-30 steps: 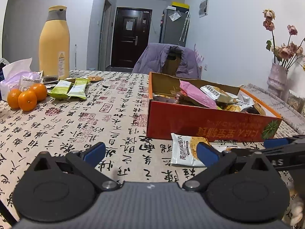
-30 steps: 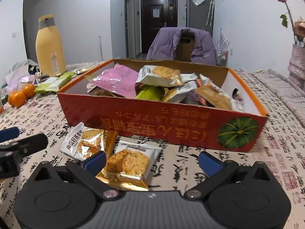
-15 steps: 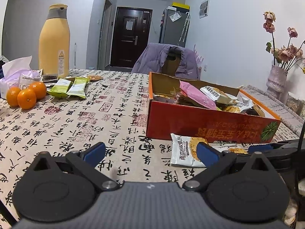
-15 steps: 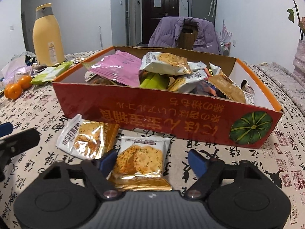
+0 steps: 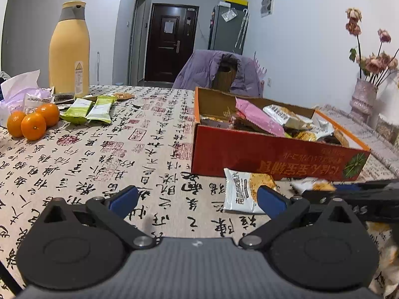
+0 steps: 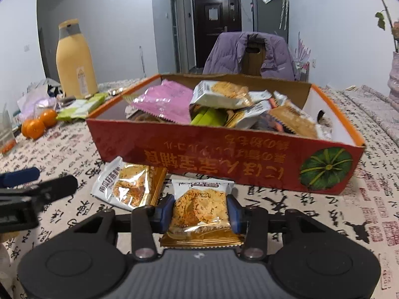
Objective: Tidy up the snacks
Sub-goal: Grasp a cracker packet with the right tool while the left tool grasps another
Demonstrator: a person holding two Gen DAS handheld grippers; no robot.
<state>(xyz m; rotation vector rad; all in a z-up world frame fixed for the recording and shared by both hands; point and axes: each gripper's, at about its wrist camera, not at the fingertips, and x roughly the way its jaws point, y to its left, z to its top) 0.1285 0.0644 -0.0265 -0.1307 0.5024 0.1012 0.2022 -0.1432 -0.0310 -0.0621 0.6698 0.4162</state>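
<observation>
Right now my right gripper is closing on the cracker packet at lower centre, pads seemingly touching. My left gripper gapes empty. Slick foil could slip out on lifting

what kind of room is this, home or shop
Most likely a home, a dining or living area. A table with a calligraphy-print cloth holds a red snack box and oranges; a purple jacket hangs on a chair, and a dark entrance door stands behind.

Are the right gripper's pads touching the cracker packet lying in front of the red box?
Touching. The right wrist view shows the right gripper closing, both blue pads against the sides of the cracker packet, no gap visible on either side.
</observation>
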